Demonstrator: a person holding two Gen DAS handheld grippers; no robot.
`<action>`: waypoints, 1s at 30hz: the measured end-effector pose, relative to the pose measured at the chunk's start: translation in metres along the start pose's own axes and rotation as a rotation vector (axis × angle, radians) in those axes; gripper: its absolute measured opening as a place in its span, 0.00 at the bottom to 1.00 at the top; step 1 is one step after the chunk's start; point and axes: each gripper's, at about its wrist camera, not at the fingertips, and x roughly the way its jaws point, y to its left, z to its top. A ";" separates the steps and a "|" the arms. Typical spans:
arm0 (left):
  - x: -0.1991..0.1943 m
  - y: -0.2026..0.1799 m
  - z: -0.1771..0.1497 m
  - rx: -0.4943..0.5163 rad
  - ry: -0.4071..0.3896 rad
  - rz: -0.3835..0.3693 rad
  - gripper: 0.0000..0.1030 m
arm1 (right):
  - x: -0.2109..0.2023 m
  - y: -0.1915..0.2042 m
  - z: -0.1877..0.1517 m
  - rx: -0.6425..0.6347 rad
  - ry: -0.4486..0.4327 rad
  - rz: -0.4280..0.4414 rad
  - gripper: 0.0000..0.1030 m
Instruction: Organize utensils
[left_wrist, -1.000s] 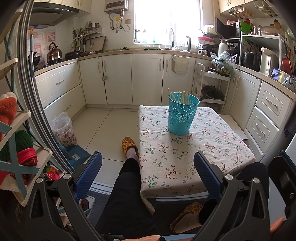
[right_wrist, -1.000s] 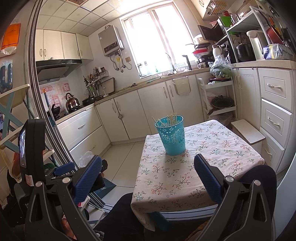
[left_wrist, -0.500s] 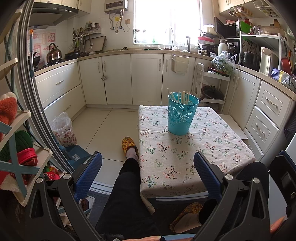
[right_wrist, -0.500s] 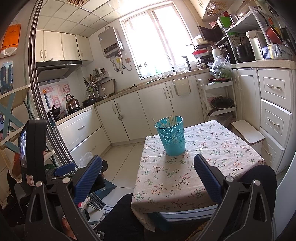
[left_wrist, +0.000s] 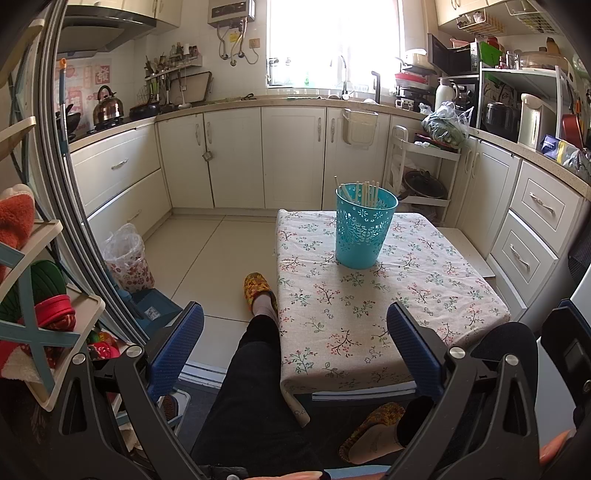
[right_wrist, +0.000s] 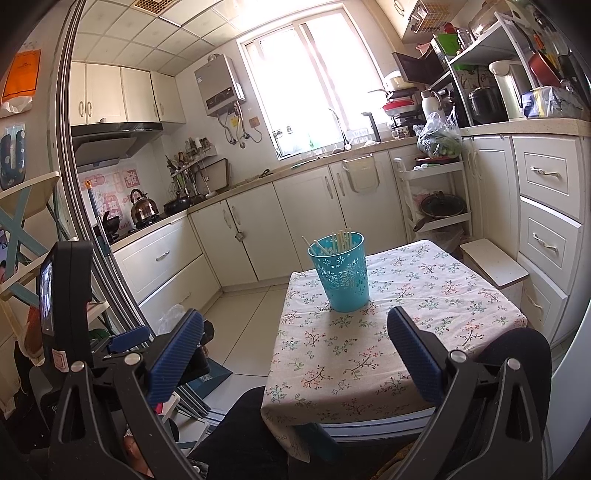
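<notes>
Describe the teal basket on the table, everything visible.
The teal basket is a round, tapered bin that looks like plastic, wider at the rim, with a lace-like band of flower cutouts around the upper wall and a solid lower part. It stands upright on the floral tablecloth, toward the table's far side. Pale chopsticks stand inside, leaning, tips above the rim. Nothing else touches it; both tongs are well short of it.

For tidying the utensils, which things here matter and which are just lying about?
Matter: chopsticks, blue basket, table, both open tools, left and right.
Lying about: kettle, slipper, bagged greens, floor bin.
</notes>
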 end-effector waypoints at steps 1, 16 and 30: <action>0.000 0.000 0.000 0.000 0.000 0.000 0.93 | 0.000 -0.001 -0.001 0.000 -0.001 0.000 0.93; -0.002 0.001 -0.001 0.006 -0.002 -0.001 0.93 | 0.000 -0.001 -0.001 0.001 -0.001 0.000 0.93; -0.002 0.000 0.000 0.008 -0.004 0.001 0.93 | 0.000 0.000 -0.002 0.003 0.000 0.001 0.93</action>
